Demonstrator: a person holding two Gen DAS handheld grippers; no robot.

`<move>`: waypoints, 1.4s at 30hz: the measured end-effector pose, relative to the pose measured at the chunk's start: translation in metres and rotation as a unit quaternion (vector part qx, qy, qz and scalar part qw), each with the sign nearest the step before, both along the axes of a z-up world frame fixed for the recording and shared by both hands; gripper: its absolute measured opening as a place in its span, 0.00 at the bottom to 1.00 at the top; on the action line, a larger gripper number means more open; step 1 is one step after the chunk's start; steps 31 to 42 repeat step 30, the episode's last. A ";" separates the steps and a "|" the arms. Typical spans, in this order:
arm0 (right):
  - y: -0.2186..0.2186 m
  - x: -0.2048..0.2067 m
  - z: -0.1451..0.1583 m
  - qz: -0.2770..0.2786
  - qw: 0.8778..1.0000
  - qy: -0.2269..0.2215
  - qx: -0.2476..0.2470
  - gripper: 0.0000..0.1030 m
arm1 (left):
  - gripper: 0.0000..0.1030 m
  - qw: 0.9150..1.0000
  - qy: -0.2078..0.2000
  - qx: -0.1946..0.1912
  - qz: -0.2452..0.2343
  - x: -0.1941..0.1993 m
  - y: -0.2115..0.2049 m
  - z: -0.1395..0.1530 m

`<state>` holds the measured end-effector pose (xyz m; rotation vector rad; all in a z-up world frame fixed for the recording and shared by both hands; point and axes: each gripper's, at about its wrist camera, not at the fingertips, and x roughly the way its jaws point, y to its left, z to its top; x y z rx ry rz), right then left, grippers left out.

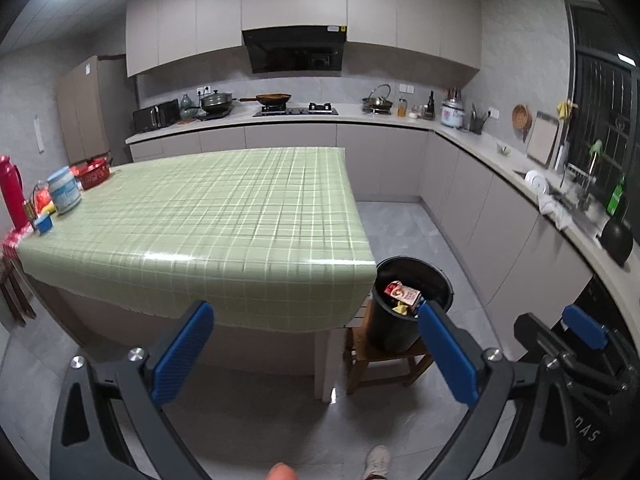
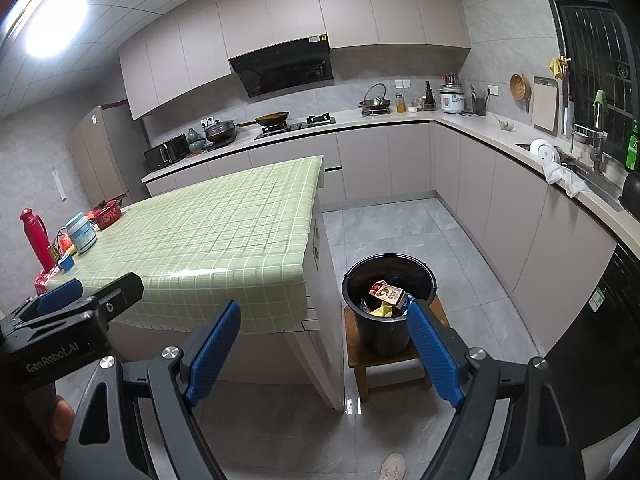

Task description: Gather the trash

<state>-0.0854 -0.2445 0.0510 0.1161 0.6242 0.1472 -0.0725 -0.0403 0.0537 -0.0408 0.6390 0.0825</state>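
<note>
Kitchen, green-checked table (image 1: 224, 216); black bin (image 2: 384, 320) on stool holds trash. Left gripper (image 1: 316, 320) and right gripper (image 2: 324, 320) both gape wide, empty.

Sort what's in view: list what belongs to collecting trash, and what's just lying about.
Belongs to the job:
black bucket on the wooden stool
carton and yellow scrap inside it
left gripper, open
right gripper, open

Just lying about:
red flask
white tub
red pot

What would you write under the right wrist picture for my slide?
Open right tongs hover empty near a black bin of trash on a wooden stool beside the green-checked table.
</note>
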 end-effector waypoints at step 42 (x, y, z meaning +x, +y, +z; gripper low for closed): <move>-0.006 0.012 -0.010 -0.024 1.000 0.011 0.006 0.84 | 0.99 0.998 0.017 -0.007 -0.061 0.020 -0.015 -0.009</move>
